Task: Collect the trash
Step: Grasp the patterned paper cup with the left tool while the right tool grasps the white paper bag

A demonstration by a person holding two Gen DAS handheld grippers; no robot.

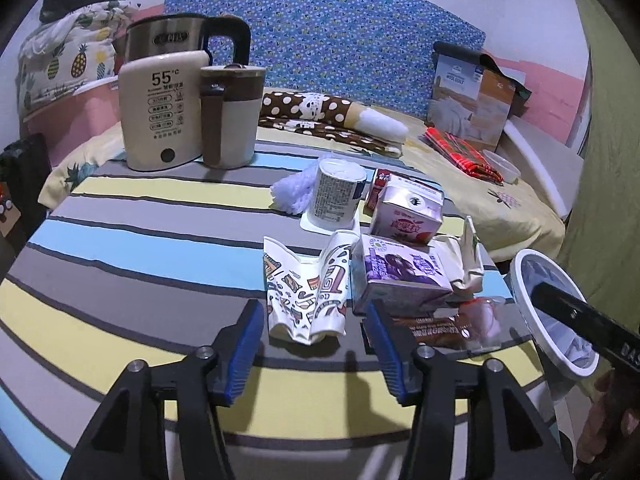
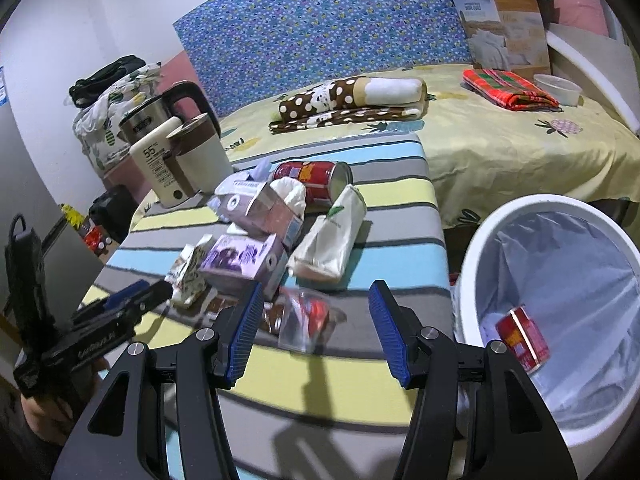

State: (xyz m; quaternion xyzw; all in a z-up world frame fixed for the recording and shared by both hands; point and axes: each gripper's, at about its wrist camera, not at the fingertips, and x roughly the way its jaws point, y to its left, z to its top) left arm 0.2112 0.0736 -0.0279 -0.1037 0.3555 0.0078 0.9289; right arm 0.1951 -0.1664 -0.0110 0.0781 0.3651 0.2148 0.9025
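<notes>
Two grippers, left (image 1: 316, 344) and right (image 2: 316, 334), hover with jaws wide, holding nothing. Two milk cartons (image 1: 400, 280) and one crumpled cup (image 1: 304, 296) sit on the striped surface (image 1: 120, 264) (one red can (image 2: 522, 338) lies in the bin (image 2: 480, 240)).

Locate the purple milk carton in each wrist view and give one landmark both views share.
Left wrist view: the purple milk carton lies right of centre on the striped table, just beyond the right finger of the left gripper.
Right wrist view: the carton lies left of centre, beyond the left finger of the right gripper.
Shared landmark: the white bin beside the table.
</notes>
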